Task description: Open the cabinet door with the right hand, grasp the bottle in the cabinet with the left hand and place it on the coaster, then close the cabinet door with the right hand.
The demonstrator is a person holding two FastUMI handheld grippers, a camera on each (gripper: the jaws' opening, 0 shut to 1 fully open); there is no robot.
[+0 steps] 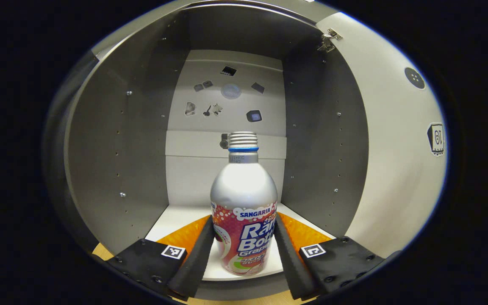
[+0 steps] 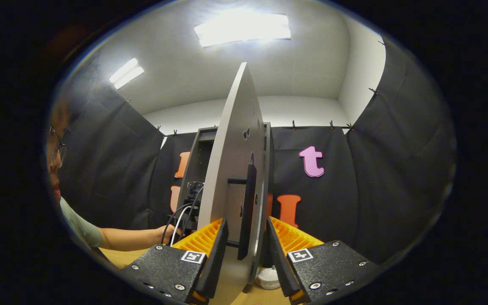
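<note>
Our left gripper (image 1: 244,250) straddles the soda bottle (image 1: 244,212) on the cabinet shelf (image 1: 176,220), fingers spread, apparently just shy of touching. We should close squarely on the label, then lift straight out. Our right gripper (image 2: 246,250) brackets the open cabinet door (image 2: 235,169) and its handle (image 2: 247,212), unclamped.
</note>
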